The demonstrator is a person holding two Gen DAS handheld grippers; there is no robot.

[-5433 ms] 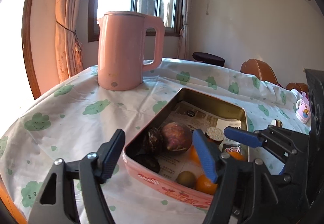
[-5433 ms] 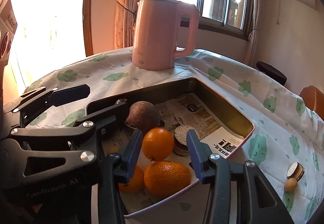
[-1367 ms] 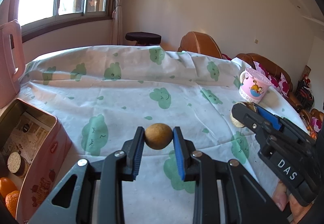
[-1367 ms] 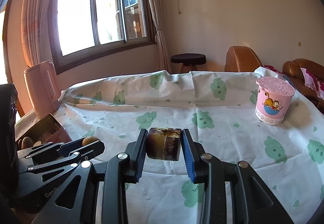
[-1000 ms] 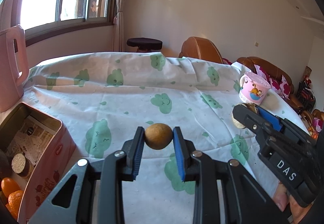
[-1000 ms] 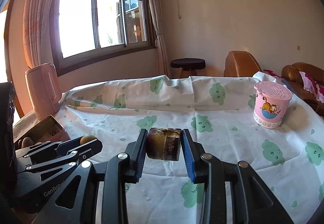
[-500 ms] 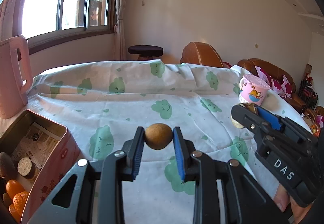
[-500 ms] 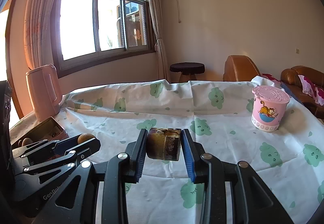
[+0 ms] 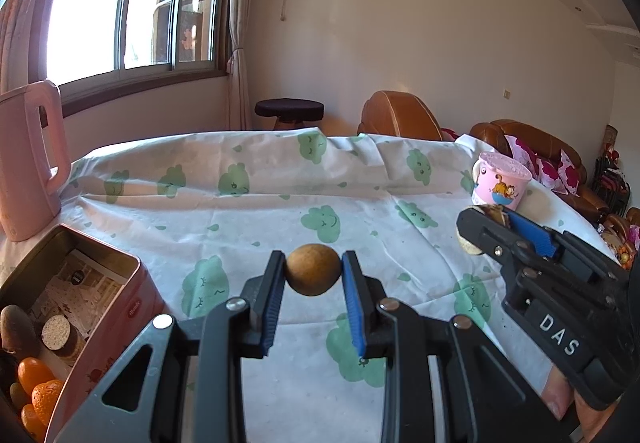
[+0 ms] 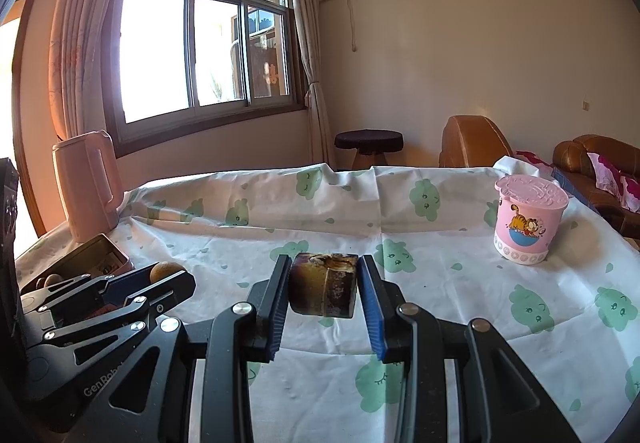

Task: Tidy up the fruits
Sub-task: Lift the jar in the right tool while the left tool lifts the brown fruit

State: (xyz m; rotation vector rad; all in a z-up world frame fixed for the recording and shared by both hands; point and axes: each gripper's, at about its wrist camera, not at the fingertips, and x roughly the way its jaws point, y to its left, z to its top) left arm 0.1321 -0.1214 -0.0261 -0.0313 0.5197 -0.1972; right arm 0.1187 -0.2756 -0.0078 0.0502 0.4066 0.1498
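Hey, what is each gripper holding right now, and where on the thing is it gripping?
The left gripper pinches a small round brown fruit across its sides. The right gripper clamps a dark cut fruit chunk by its two flat ends.

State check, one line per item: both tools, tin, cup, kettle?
Left tool: shut on round brown fruit, off the cloth.
Right tool: shut on dark cut chunk, off the cloth.
Pink tin: open, holding oranges.
Pink cup: upright, lid on.
Pink kettle: upright, lid shut.
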